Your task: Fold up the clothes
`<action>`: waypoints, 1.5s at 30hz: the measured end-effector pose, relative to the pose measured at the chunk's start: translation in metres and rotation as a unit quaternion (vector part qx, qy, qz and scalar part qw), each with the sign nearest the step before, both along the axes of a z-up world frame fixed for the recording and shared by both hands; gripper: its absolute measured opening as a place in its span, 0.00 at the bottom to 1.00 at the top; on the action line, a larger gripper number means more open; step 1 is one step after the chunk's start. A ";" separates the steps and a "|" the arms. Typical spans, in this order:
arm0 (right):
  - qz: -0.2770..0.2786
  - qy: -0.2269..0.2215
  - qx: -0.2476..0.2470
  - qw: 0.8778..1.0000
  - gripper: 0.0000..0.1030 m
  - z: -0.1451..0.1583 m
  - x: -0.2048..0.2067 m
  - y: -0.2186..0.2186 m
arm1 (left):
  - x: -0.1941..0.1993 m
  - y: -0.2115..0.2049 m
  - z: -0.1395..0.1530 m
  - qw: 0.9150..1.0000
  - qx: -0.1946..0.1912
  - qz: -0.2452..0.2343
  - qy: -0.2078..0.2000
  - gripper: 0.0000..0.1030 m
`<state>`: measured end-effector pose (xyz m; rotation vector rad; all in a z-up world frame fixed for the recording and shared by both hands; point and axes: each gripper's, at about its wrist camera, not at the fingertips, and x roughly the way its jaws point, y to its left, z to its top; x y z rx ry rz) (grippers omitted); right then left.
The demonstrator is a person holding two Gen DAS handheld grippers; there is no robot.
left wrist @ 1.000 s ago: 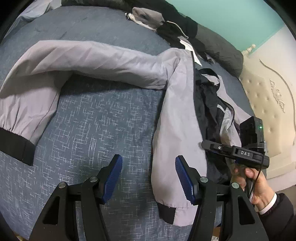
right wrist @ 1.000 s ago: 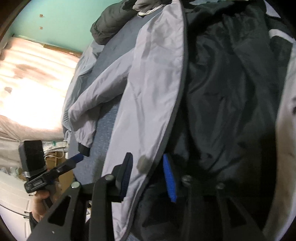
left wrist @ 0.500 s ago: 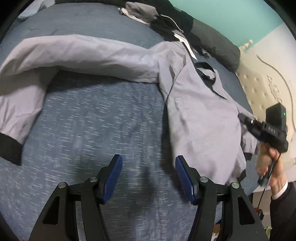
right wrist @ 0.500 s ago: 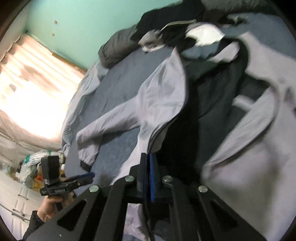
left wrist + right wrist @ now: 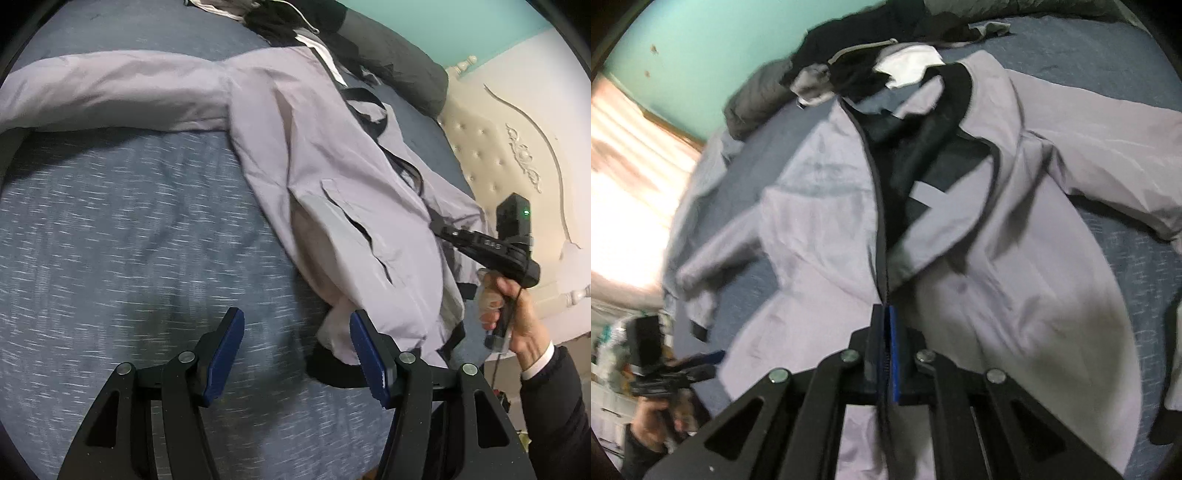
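A light grey jacket (image 5: 332, 177) with black lining lies face up on the blue bed cover (image 5: 110, 240), filling the centre and right of the left wrist view, one sleeve (image 5: 110, 88) stretched toward the upper left of the frame. In the right wrist view its two front panels nearly meet along the black-edged zip line, with the lining showing only as a dark wedge near the collar in the upper centre.

The right gripper (image 5: 886, 332) is clenched on the jacket's front edge at the lower centre of its frame, the blue pads pressed together with the zip edge running into them. The left gripper (image 5: 295, 354) is released, jaws wide apart and nothing between them, hovering over the bed cover just beside the jacket's black hem (image 5: 332, 369).

Judged from this, the risks are these. The shell fabric looks thin and slick, so the pinched edge could slide out of the pads if pulled sideways. With only one side held, tugging may drag the whole jacket across the cover and bunch the lower corner, which already lies crumpled near the hem. The pile of dark clothes (image 5: 857, 70) touches the collar and could snag it.
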<state>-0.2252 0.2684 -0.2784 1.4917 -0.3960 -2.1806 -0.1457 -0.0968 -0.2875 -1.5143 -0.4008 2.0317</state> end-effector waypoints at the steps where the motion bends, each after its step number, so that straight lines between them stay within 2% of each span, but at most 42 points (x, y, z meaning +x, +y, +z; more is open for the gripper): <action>1: -0.009 0.002 0.002 1.000 0.03 -0.001 -0.001 0.003 | 0.001 0.003 0.000 1.000 0.003 -0.004 -0.001 0.62; 8: -0.021 0.027 0.020 0.999 0.03 0.008 -0.002 0.010 | 0.007 0.026 -0.001 0.999 0.020 -0.028 -0.005 0.62; 13: -0.010 0.016 0.007 1.000 0.03 0.009 -0.004 0.012 | 0.012 0.037 -0.001 0.999 0.027 -0.040 -0.008 0.62; 18: -0.035 0.013 -0.015 0.999 0.06 0.023 0.004 0.035 | 0.017 0.056 -0.010 0.998 0.000 -0.066 -0.005 0.61; 19: -0.037 0.012 -0.014 0.999 0.07 0.026 0.005 0.041 | 0.018 0.058 -0.013 0.998 -0.003 -0.068 -0.007 0.54; 20: -0.036 0.013 -0.006 0.999 0.07 0.029 0.008 0.047 | 0.018 0.059 -0.016 0.998 -0.004 -0.070 -0.010 0.41; 22: -0.034 0.013 0.010 0.999 0.09 0.034 0.014 0.059 | 0.018 0.061 -0.023 0.997 -0.005 -0.072 -0.016 0.30; 23: -0.032 0.011 0.018 0.999 0.09 0.035 0.018 0.067 | 0.018 0.062 -0.025 0.997 -0.006 -0.075 -0.018 0.20; 25: -0.028 0.007 0.036 0.999 0.14 0.036 0.026 0.083 | 0.020 0.066 -0.026 0.996 -0.009 -0.085 -0.017 0.09; 26: -0.026 0.005 0.045 0.999 0.17 0.037 0.030 0.090 | 0.023 0.067 -0.024 0.996 -0.012 -0.089 -0.013 0.07; 27: -0.024 0.002 0.053 0.998 0.23 0.037 0.034 0.097 | 0.024 0.067 -0.020 0.996 -0.014 -0.091 -0.007 0.06; 28: -0.022 -0.003 0.063 0.998 0.26 0.035 0.038 0.103 | 0.026 0.066 -0.015 0.996 -0.014 -0.092 -0.001 0.04; 33: -0.025 -0.025 0.094 0.995 0.27 0.020 0.060 0.134 | 0.027 0.073 0.010 0.995 -0.024 -0.095 0.017 0.02; 38: -0.044 -0.048 0.095 0.993 0.27 0.009 0.076 0.156 | 0.033 0.070 0.032 0.994 -0.041 -0.100 0.030 0.02; 45: -0.028 -0.058 0.105 0.992 0.30 0.008 0.094 0.151 | 0.046 0.025 0.044 0.994 -0.058 -0.090 0.031 0.02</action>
